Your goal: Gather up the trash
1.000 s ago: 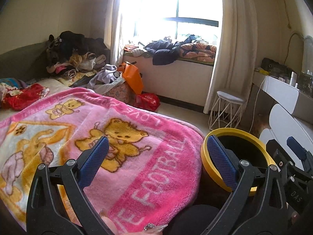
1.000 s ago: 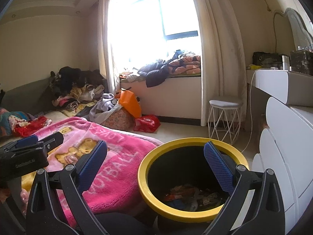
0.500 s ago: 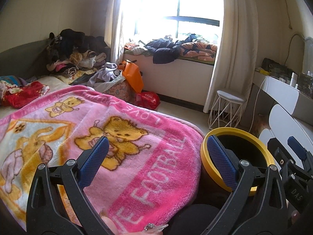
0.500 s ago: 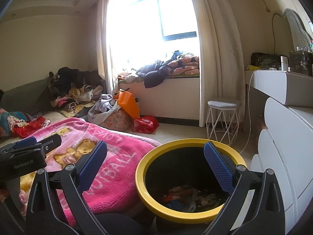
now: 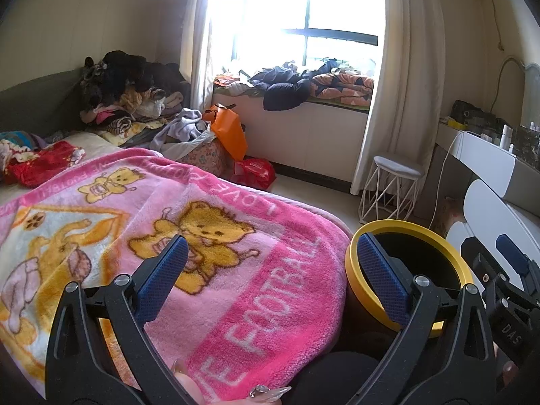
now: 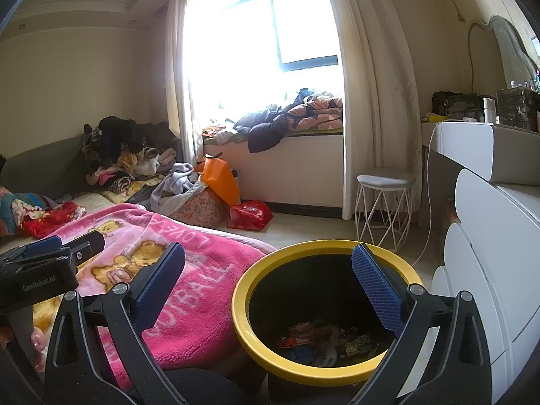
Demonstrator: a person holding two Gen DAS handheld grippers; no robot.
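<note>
Both views are drifting only slightly versus a second ago: the right view is tilting down a touch, so more of the trash bin [image 6: 332,320] interior is showing; the left view is creeping forward over the bed. Nothing picked up or dropped in that span. My read: a pause between items, not an active grasp.

Left gripper [image 5: 271,280] is hanging over the pink bear blanket [image 5: 189,253], fingers spread wide, nothing between them. Right gripper [image 6: 268,290] is hovering just above the bin's near side, fingers also wide and empty.

The bin is sitting on the floor, tight against the bed corner, between the bed and the white drawer unit [image 6: 489,263]. It's standing upright, long axis vertical, yellow rim [image 6: 243,303] and mouth facing straight up. Wrappers [image 6: 324,341] are already lying at the bottom, so part of the job looks done.

No loose trash is showing on the blanket from either view. The red plastic bag [image 6: 249,214] on the floor near the window seat could be a next candidate, but that's a guess.
</note>
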